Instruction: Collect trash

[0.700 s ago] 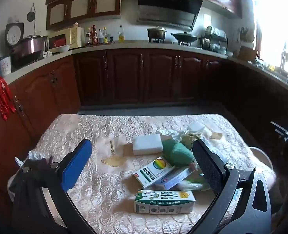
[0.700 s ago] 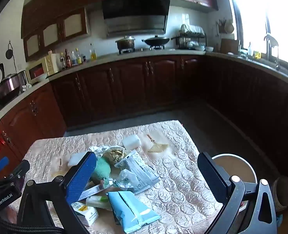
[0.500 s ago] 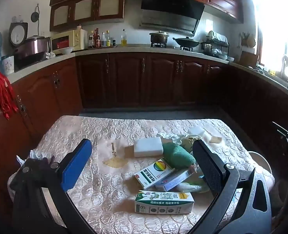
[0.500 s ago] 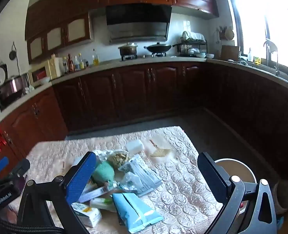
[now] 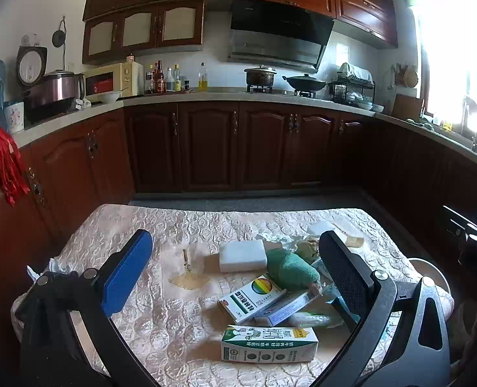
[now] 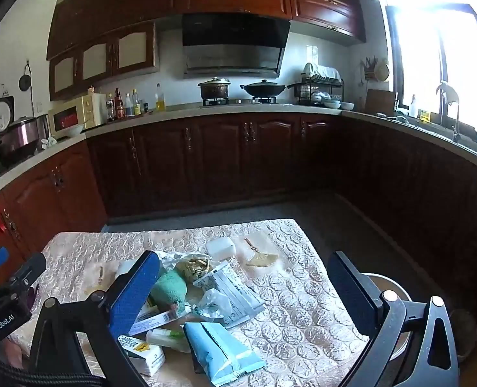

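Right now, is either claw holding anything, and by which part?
Nothing is held. The left claw and the right claw are both open and empty, above the trash pile on the table.

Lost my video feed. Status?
Left gripper open, empty. Right gripper open, empty. Trash pile untouched on table. Nothing blocking.

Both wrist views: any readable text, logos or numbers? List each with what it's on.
"GenRobot.AI": white lettering on the left gripper body, seen in the right wrist view.
Milk carton: large print, upside down, not legible.
Medicine box, blue packet, white pouch: print too small or blurred.
Right gripper: none visible.
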